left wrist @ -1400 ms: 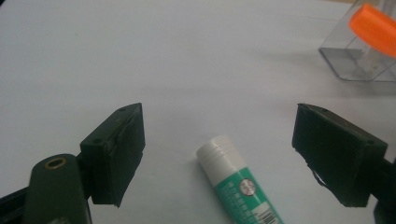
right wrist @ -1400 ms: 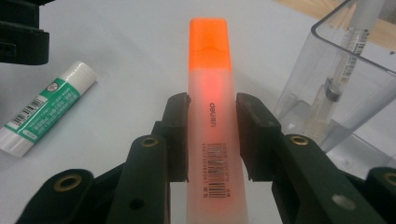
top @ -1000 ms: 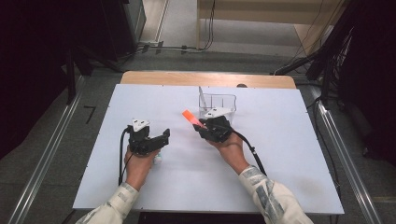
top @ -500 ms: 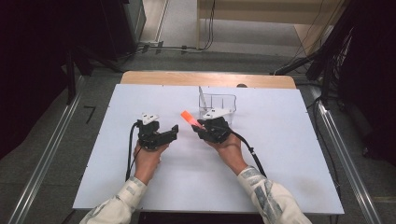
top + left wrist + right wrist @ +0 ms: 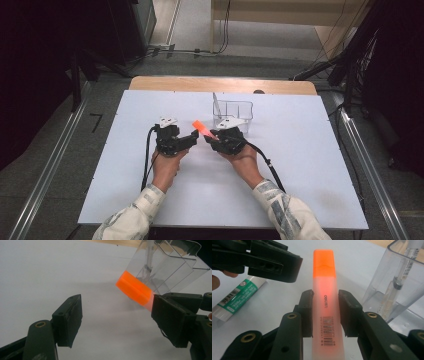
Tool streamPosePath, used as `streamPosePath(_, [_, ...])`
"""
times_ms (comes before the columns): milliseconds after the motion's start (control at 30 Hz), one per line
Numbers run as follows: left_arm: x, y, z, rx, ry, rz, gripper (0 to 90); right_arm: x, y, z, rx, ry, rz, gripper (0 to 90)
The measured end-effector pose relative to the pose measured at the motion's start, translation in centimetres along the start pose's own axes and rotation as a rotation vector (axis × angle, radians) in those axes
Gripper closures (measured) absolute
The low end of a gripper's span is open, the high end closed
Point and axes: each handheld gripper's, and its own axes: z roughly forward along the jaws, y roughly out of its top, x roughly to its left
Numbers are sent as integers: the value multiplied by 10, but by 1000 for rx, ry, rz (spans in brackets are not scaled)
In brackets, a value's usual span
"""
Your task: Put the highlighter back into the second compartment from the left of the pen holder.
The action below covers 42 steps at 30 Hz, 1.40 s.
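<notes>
My right gripper (image 5: 325, 312) is shut on an orange highlighter (image 5: 324, 290), with the pads on its translucent barrel. The capped end (image 5: 199, 125) points up and to the left above the white table (image 5: 310, 165). My left gripper (image 5: 120, 322) faces that cap (image 5: 133, 288) from the left. Its jaws are open and have just been closing a little. The cap lies just ahead of them, near the right-hand jaw, and neither pad touches it. In the high view the left gripper (image 5: 192, 137) and the right gripper (image 5: 212, 142) nearly meet tip to tip.
A clear plastic container (image 5: 237, 111) stands just behind the right gripper with a pen (image 5: 399, 280) upright in it. A green and white glue stick (image 5: 237, 298) lies on the table under the left gripper. The table's far wooden edge (image 5: 220, 84) runs behind.
The left gripper has moved right, towards the highlighter's cap, and now sits close to the right gripper. The right gripper and the highlighter have kept still.
</notes>
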Motion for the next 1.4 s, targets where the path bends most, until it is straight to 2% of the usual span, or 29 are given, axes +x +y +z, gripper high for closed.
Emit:
streamPosePath(633, [-4, 3, 13, 11, -55, -80, 303, 6, 0, 1, -15, 31, 16, 645])
streamPosePath(767, [-4, 3, 14, 15, -61, -86, 316, 7, 0, 2, -17, 38, 21, 644])
streamPosePath(1133, [-5, 3, 14, 16, -94, -103, 431, 9, -1, 4, -20, 48, 31, 644])
streamPosePath(1400, [-3, 3, 16, 21, -119, -144, 486, 8, -2, 6, -22, 60, 58, 644])
